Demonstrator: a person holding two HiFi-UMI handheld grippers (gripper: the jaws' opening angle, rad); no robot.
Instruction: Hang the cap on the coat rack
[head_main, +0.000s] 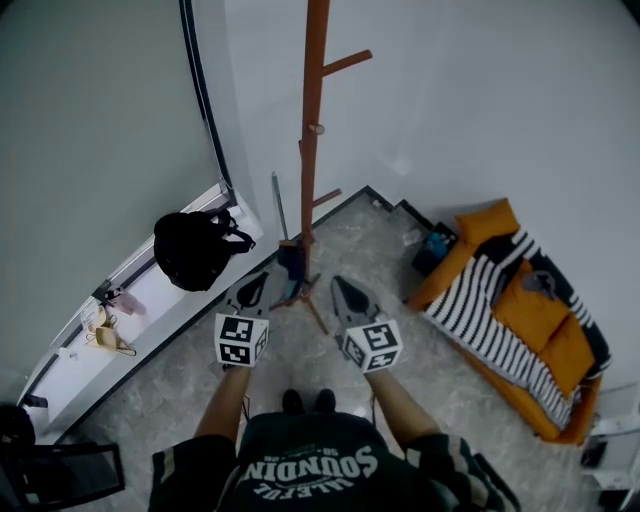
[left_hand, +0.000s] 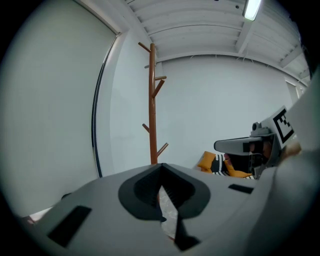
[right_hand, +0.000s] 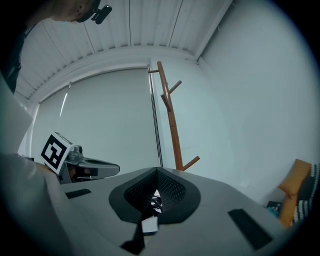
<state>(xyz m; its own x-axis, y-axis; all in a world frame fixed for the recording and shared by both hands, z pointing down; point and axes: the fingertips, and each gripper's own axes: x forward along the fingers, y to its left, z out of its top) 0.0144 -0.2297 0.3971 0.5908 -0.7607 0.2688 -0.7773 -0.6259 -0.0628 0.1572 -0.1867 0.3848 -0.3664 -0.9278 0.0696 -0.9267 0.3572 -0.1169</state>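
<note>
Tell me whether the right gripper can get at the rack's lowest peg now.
Probably yes: the lowest peg sticks out on the side of the right gripper, open air between; but its fingers seem shut on the cap.

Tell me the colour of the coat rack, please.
Reddish brown; the coat rack shows best in the head view.

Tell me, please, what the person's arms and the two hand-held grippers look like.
The left gripper and right gripper each have grey, tapering jaws lined with black textured pads. Each carries a white cube with black square markers. No cables show. The person wears a dark short-sleeved T-shirt with pale lettering, and the forearms are bare.
</note>
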